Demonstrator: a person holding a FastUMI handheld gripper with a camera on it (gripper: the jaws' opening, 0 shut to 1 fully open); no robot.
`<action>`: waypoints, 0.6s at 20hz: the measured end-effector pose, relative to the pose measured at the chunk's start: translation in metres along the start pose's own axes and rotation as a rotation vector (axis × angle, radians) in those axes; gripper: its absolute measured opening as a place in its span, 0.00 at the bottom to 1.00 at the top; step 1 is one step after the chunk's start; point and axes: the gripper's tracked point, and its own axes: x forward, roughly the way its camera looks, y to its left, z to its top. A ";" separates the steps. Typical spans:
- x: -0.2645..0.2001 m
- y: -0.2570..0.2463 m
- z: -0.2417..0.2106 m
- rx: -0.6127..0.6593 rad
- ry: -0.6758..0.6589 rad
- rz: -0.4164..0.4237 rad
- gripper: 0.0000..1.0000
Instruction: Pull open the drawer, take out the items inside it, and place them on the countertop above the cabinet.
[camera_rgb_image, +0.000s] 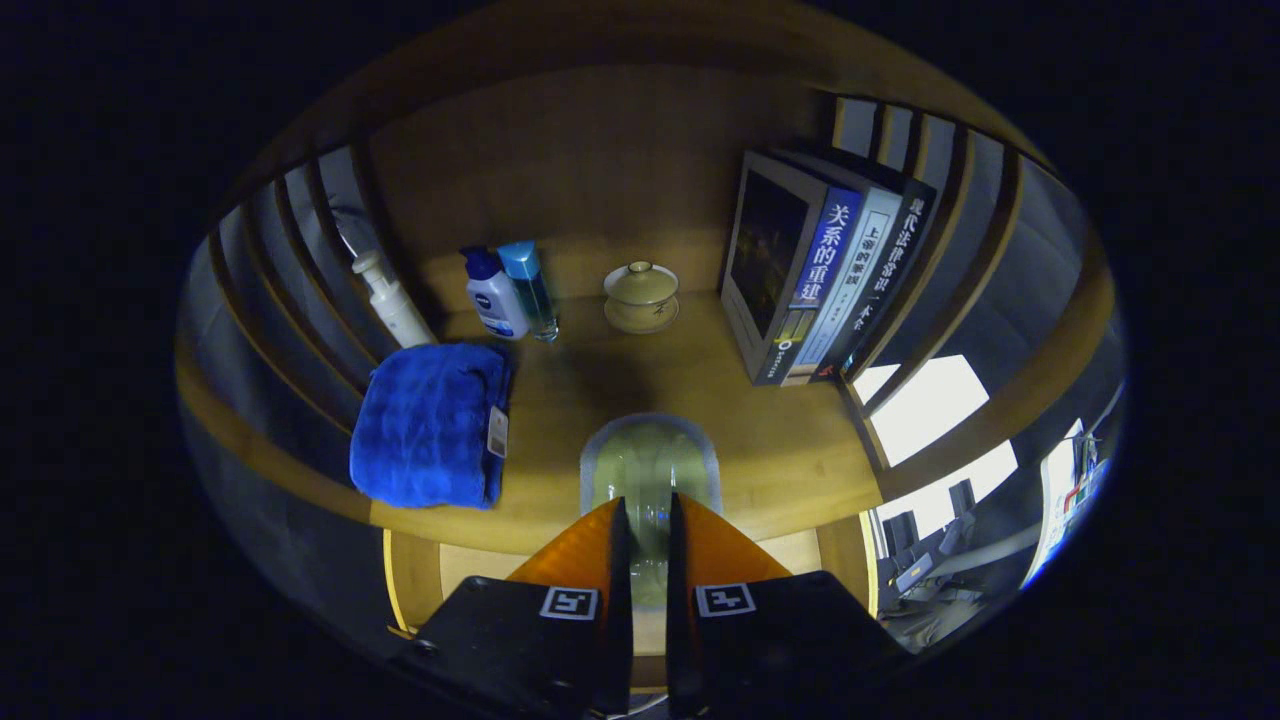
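Gripper view looks down along the fingers onto the wooden surface on top of the cabinet, boxed in by slatted sides and a wooden back panel. Farthest toward nine o'clock, a white pump bottle stands against the slats, out of the working lane. Just below it a folded blue towel lies flat with its tag at the inner edge; it sits close to the front edge of the surface, probably set there as a taken-out item. Toward eleven o'clock a white lotion bottle with a blue cap and a clear blue bottle stand upright, touching or nearly so, pushed back to leave the middle free. At twelve o'clock a lidded tea bowl on its saucer sits near the back panel. Closer in, a clear glass jar or cup is held between the fingers, which are drawn in close and appear to press on its sides; the gripper seems to carry it over the open middle of the surface, the roomiest spot for setting it down. I cannot tell whether its base touches the wood. Toward two o'clock a row of books leans against the right slats for support. Below the fingers the pale drawer interior shows open, so the task looks well under way.
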 end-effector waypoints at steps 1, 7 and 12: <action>0.007 0.000 0.003 0.002 0.006 -0.002 0.22; 0.051 0.005 0.025 0.023 0.018 -0.005 0.22; 0.074 0.008 0.029 0.027 0.024 -0.018 0.34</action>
